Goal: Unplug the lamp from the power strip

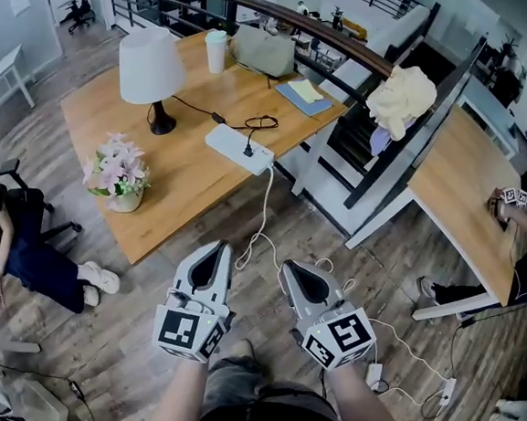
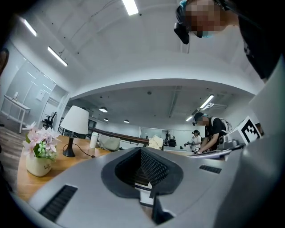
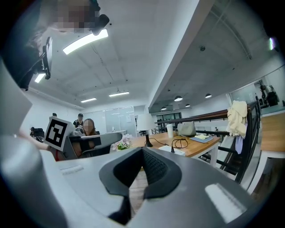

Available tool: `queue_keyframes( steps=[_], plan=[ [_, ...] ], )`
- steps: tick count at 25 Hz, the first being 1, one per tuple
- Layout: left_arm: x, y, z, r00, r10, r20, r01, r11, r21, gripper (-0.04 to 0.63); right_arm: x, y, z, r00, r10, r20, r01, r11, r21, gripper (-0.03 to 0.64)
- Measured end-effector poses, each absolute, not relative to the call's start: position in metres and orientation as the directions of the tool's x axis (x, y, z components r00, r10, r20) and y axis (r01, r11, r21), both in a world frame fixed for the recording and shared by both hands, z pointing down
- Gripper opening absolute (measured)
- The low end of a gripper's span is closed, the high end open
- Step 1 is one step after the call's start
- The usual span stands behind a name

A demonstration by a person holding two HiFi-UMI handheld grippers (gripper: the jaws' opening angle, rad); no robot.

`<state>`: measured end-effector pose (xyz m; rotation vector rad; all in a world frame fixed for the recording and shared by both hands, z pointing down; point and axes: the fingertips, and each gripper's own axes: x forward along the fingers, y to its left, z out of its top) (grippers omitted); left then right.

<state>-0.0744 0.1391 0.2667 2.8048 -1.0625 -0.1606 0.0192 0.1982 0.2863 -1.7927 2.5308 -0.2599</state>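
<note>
The lamp (image 1: 150, 68), white shade on a black base, stands on the wooden table (image 1: 178, 180). Its black cord runs to a black plug (image 1: 248, 149) seated in the white power strip (image 1: 236, 148) near the table's front edge. Both grippers hover over the floor, short of the table. My left gripper (image 1: 221, 246) and right gripper (image 1: 287, 266) are shut and hold nothing. In the left gripper view the lamp (image 2: 75, 121) shows far left beyond the left gripper (image 2: 142, 150). The right gripper view shows the lamp (image 3: 144, 123) and power strip (image 3: 176, 151) beyond the right gripper (image 3: 142, 149).
A flower vase (image 1: 119, 175), a cup (image 1: 217, 49), a grey bag (image 1: 263, 49) and a blue notebook (image 1: 305, 96) sit on the table. A white cable (image 1: 264, 216) trails over the floor. A person (image 1: 10, 245) sits at left; a second desk (image 1: 468, 187) stands at right.
</note>
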Motion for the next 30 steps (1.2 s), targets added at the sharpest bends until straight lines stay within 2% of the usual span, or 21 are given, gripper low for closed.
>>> queue_keyframes(
  steps=[18, 30],
  plan=[
    [-0.074, 0.089, 0.272, 0.743, -0.666, -0.063, -0.649, -0.74, 0.174, -0.003, 0.013, 0.137, 0.287, -0.369, -0.927, 0.065, -0.922, 0.356, -0.153, 0.008],
    [-0.041, 0.032, 0.29, 0.753, -0.658, -0.029, -0.646, -0.747, 0.158, -0.003, 0.029, 0.066, 0.302, -0.421, -0.903, 0.089, -0.9, 0.403, -0.167, 0.008]
  ],
)
